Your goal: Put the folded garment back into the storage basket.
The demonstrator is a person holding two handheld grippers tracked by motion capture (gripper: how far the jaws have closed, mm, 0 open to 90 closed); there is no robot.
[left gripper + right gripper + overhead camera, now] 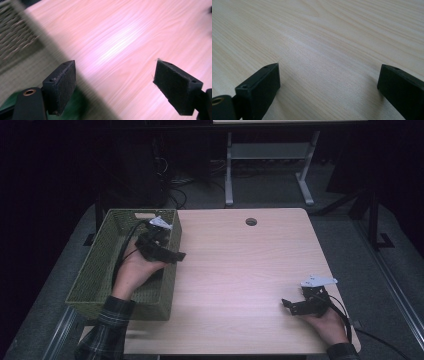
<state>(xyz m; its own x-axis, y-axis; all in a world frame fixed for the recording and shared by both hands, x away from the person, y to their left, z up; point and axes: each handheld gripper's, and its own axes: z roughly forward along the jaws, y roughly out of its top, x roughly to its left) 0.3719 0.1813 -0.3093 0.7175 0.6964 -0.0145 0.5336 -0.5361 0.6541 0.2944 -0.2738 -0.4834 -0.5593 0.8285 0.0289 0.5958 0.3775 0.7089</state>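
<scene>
The basket [100, 265] is olive green with a fine woven pattern, and the desk [240, 265] is pale wood with long streaks of grain. Both the left gripper [176, 255] and the right gripper [286, 303] are black, each topped by a light grey plate. The sleeve [107, 330] is a dark plaid.

Empty claw [115, 85] gapes beside seemingly blurred basket [15, 32].

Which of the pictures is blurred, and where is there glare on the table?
Left gripper view: the basket is smeared by motion blur, and a bright glare streak lies on the table. Right gripper view: sharp, only soft sheen. High view: dim, dark surroundings.
</scene>
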